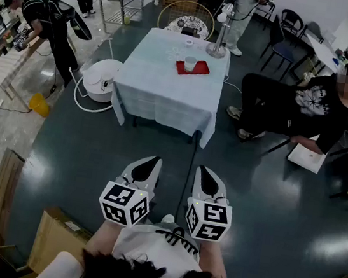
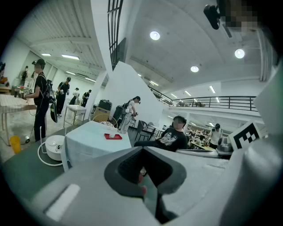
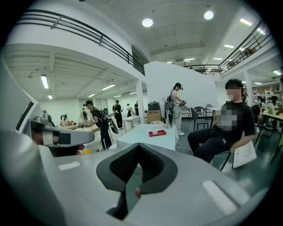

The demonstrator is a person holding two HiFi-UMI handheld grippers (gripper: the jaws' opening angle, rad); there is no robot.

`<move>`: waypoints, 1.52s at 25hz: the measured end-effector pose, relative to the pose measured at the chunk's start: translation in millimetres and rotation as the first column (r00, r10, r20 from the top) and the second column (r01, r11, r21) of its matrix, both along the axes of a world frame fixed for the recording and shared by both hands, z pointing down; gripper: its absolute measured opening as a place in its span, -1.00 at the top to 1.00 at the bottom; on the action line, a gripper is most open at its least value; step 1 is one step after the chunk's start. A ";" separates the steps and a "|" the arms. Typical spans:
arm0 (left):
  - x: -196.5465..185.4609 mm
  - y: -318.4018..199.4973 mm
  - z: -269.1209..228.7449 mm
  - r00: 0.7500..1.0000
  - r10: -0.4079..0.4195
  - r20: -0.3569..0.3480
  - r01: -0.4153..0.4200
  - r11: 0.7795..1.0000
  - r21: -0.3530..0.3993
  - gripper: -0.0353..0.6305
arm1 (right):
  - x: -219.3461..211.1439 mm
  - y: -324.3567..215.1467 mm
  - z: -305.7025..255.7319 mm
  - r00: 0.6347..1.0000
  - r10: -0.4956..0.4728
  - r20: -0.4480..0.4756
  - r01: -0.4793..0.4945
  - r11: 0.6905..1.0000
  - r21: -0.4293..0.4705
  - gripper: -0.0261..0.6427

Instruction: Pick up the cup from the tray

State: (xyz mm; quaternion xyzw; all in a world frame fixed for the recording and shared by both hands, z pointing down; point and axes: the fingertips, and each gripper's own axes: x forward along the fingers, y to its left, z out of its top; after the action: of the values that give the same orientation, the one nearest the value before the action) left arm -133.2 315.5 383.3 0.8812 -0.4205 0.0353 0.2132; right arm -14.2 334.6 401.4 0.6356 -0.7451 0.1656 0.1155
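Bright ceiling lights (image 3: 147, 22), fisheye-warped edges.

Materials and finishes, head view.
Tablecloth (image 1: 161, 95): pale matt cloth, creased where it hangs. Tray (image 1: 202, 68): smooth, red, plastic-looking. Floor (image 1: 268, 200): dark, glossy, mirrors the ceiling lights. Left gripper (image 1: 151, 161) and right gripper (image 1: 203, 170): smooth pale plastic shells. Box (image 1: 61, 235): matt brown cardboard.

Large open laboratory hall, indicated by a railed mezzanine (image 3: 79, 33), recessed ceiling lights (image 3: 147, 22) and a cloth-covered table (image 1: 161, 95) set well ahead of the right claw (image 1: 204, 171).
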 end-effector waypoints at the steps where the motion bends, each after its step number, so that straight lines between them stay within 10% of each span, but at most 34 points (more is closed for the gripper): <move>1: 0.0 0.6 0.3 1.000 0.006 -0.001 -0.006 1.000 0.000 0.89 | -1.1 0.5 -0.9 1.000 0.000 0.002 0.000 1.000 0.002 0.85; 19: 15.1 6.7 2.4 0.999 -0.021 -0.027 0.020 0.999 -0.036 0.89 | 4.7 8.8 5.5 0.997 -0.068 0.041 0.069 0.998 -0.013 0.85; 24: 25.6 9.0 2.5 0.999 -0.054 -0.008 0.053 0.998 -0.030 0.89 | 8.7 7.7 5.5 0.982 -0.166 0.090 0.166 0.986 0.006 0.42; 38: 38.0 -22.0 16.9 0.991 -0.122 0.052 0.125 0.991 -0.041 0.89 | 42.2 -33.6 7.3 0.976 -0.174 0.134 0.168 0.984 0.056 0.18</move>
State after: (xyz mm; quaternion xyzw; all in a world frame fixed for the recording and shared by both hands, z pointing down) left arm -95.2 293.5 400.3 0.8474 -0.4786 0.0533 0.2239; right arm 28.0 300.9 408.7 0.5585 -0.8068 0.1821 0.0630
